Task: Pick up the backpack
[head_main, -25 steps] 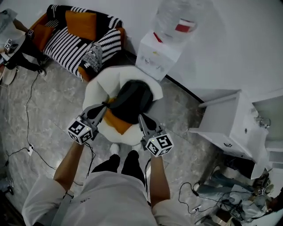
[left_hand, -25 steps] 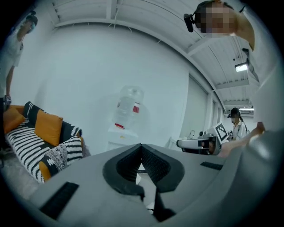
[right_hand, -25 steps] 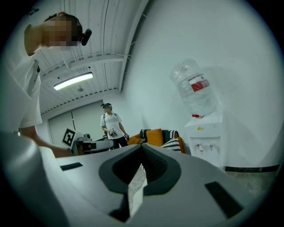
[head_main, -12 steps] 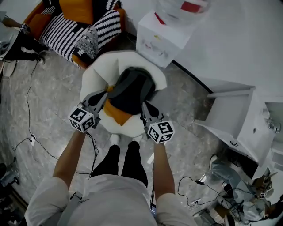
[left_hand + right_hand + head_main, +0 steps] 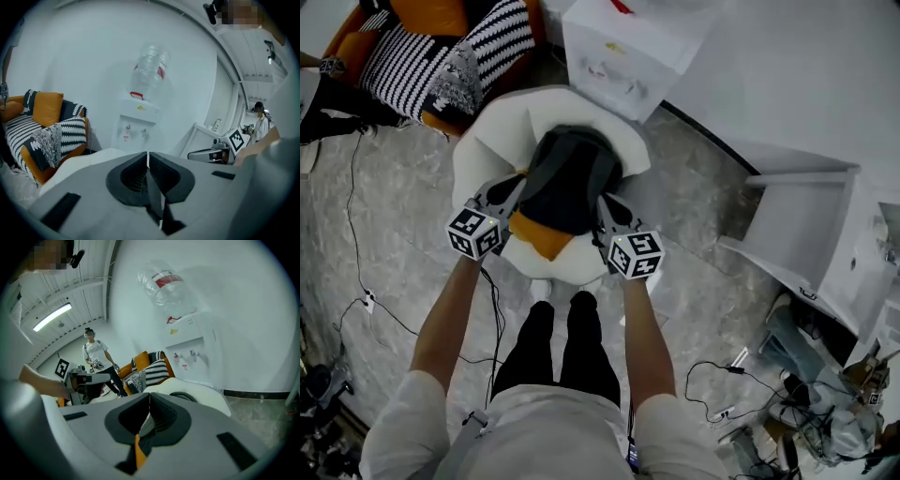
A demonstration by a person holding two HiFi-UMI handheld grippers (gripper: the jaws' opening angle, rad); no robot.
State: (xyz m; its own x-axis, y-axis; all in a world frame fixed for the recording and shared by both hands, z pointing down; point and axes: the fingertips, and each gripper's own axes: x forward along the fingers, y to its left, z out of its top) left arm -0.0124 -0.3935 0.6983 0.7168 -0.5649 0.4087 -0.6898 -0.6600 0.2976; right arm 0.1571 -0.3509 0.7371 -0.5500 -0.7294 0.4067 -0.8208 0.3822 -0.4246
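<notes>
While the backpack [image 5: 567, 183] is sitting in the seat of the white chair [image 5: 487, 155], its orange patch toward the chair's near edge, the left gripper [image 5: 516, 185] and the right gripper [image 5: 605, 202] are flanking it just inside the chair's two sides. Both pairs of jaws are pressing together. Whether either is pinching a thin strap is not showing clearly, though an orange and grey strip is peeking out below the right jaws. By my reading the lift is not yet happening: securing a sure grip and raising the bag clear of the chair are remaining.
</notes>
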